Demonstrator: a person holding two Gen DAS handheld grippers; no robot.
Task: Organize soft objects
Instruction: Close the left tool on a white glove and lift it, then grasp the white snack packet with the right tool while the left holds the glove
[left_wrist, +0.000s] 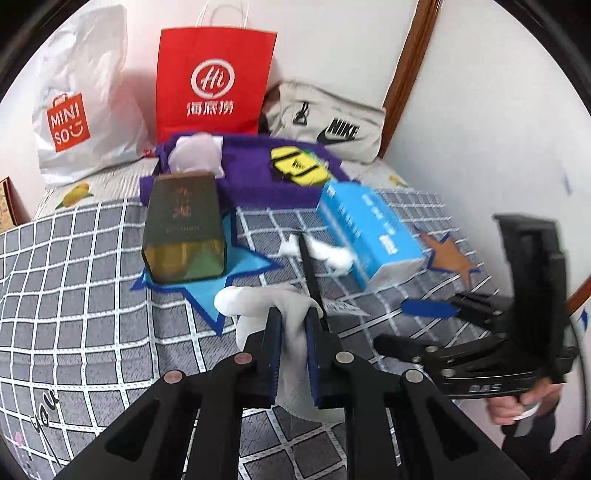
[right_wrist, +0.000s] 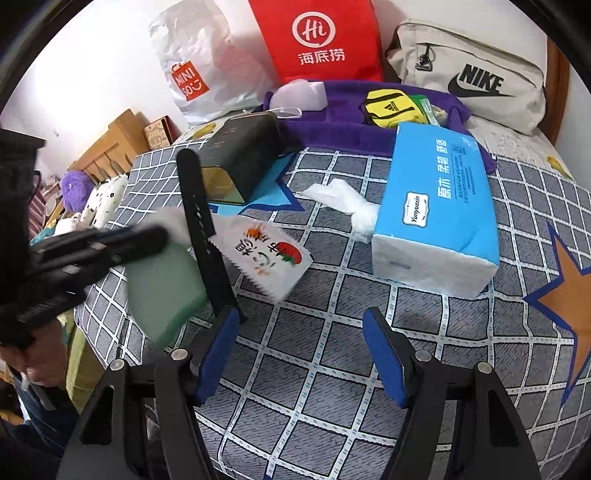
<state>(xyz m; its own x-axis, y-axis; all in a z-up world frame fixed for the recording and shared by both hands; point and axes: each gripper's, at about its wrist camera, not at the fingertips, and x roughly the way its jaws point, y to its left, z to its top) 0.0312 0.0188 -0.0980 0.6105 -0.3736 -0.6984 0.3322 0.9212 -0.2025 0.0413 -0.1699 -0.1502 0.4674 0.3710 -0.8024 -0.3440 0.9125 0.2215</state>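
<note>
While the left gripper (left_wrist: 293, 314) pinches a white soft cloth (left_wrist: 258, 299) between its blue pads, the right gripper (right_wrist: 301, 325) stands spread with nothing between its fingers. In the right wrist view the held thing looks like a pale green pad with a white edge (right_wrist: 166, 288), blurred, lifted above the checked bed cover (right_wrist: 332, 350).

The blue tissue pack (right_wrist: 439, 206) serves as landmark. It lies on the cover and carries the word "Yunyuexin" and Chinese characters which I cannot read fully. Just left of it a crumpled white tissue (right_wrist: 343, 206) touches its end. Further left of the pack lies a flat white sachet (right_wrist: 266, 254) with red and orange print, and a black strap (right_wrist: 205, 229) crosses its edge. Beyond that, a dark green box (right_wrist: 240, 158) with gold writing rests on a blue star patch (right_wrist: 269, 192). Behind the pack is a purple tray (right_wrist: 332, 125); inside it are a yellow and black pouch (right_wrist: 391, 107) and a whitish soft thing (right_wrist: 303, 96). Behind the tray stand a red paper bag (right_wrist: 321, 40) printed "Hi" and "海底捞", a white plastic bag (right_wrist: 192, 77) printed "MINISO", and a beige bag (right_wrist: 476, 74) printed "NIKE". To the right of the pack an orange star patch (right_wrist: 565, 291) shows on the cover.
</note>
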